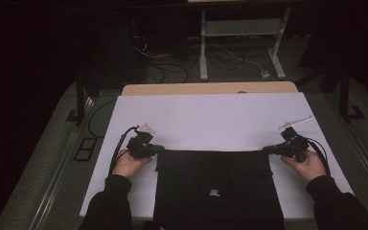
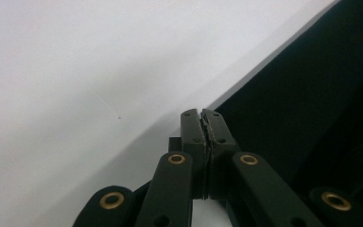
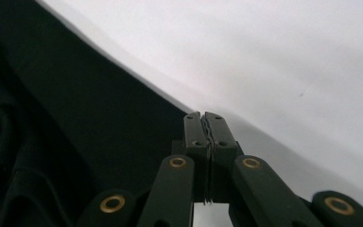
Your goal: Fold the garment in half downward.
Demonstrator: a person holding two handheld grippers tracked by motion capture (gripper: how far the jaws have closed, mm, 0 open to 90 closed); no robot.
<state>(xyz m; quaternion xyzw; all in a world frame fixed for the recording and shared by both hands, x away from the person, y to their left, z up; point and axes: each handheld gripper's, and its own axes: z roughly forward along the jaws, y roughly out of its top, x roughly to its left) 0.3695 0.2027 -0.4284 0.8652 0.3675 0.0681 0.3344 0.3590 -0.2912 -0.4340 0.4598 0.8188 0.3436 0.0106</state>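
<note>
A black cloth (image 1: 218, 184) lies on a plain white sheet (image 1: 211, 117); the cloth is one solid dark tone, apart from a small pale mark (image 1: 214, 192) near its middle. A light wood-coloured counter (image 1: 182, 88) edge shows beyond the sheet. The left gripper (image 2: 202, 113) is matt black with brass-coloured rivets, and so is the right gripper (image 3: 203, 115). Each carries a pale grey plate (image 1: 147, 128) on top. The sleeves (image 1: 108, 203) are black. The floor (image 1: 43, 158) is dull grey.
</note>
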